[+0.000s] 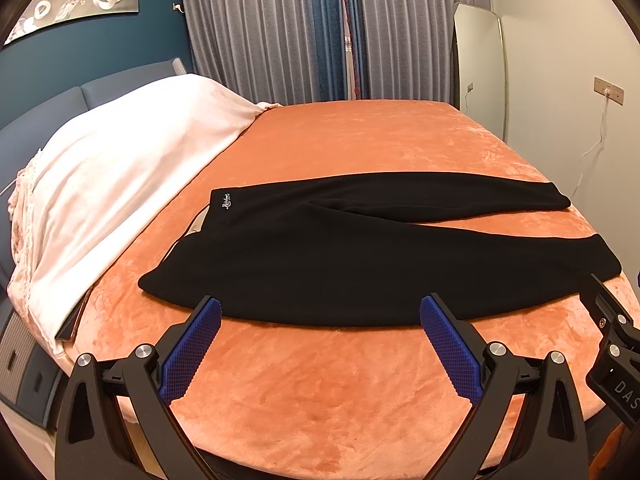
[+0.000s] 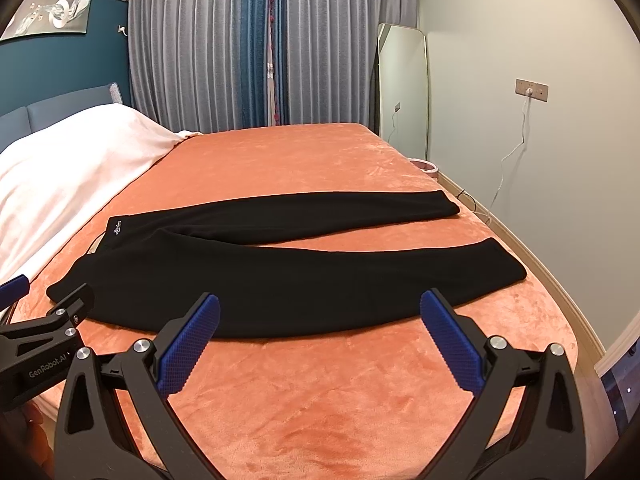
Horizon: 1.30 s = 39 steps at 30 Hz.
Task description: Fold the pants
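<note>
Black pants lie flat on the orange bed cover, waistband to the left, two legs spread to the right with a gap between them. They also show in the right wrist view. My left gripper is open and empty, hovering at the near edge of the pants. My right gripper is open and empty, also at the near edge, further right. Part of the right gripper shows at the left wrist view's right edge; part of the left gripper shows at the right wrist view's left edge.
A white blanket covers the bed's head end on the left. Grey and blue curtains hang behind the bed. A mirror leans on the right wall, with a socket and white cable. The bed's right edge drops to the floor.
</note>
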Each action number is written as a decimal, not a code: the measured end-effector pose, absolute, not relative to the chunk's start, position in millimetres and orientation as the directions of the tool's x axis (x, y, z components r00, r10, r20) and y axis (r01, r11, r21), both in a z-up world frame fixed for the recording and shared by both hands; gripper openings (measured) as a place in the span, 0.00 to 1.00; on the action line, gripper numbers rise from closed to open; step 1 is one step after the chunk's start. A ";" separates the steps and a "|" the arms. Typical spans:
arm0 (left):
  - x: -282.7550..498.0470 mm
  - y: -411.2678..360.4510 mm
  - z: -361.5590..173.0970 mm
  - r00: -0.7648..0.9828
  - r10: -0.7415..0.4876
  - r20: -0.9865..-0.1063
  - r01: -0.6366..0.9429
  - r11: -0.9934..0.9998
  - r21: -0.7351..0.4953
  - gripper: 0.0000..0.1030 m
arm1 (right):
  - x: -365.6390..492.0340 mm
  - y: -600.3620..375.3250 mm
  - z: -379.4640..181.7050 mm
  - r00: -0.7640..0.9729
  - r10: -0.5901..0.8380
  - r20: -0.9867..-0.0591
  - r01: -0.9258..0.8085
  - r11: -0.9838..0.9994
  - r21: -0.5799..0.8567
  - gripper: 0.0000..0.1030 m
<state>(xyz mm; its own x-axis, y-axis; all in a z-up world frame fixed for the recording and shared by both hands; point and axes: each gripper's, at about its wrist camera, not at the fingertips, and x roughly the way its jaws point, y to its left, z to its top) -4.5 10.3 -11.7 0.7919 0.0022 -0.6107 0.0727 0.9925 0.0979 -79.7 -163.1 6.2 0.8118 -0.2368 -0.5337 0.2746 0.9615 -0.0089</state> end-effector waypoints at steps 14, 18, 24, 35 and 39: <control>-1.5 6.4 -12.6 0.789 0.010 -0.614 0.071 0.992 0.108 0.95 | -73.8 -164.7 3.9 0.806 -0.233 -0.545 0.274 0.962 -0.008 0.96; 0.4 4.1 -12.7 0.789 0.011 -0.614 0.072 0.991 0.110 0.95 | -71.3 -164.8 3.4 0.804 -0.232 -0.547 0.273 0.962 -0.006 0.96; 1.5 2.3 -12.8 0.786 0.012 -0.619 0.074 0.991 0.114 0.95 | -69.7 -167.6 1.0 0.802 -0.232 -0.550 0.275 0.961 -0.004 0.96; 13.0 0.4 -15.7 0.785 -0.001 -0.619 0.079 0.992 0.098 0.95 | -56.7 -189.8 -12.3 0.790 -0.223 -0.571 0.272 0.962 0.001 0.96; 31.0 1.9 -16.3 0.818 -0.030 -0.574 0.076 0.995 0.057 0.95 | -33.5 -228.6 -14.1 0.803 -0.204 -0.560 0.259 0.966 0.020 0.96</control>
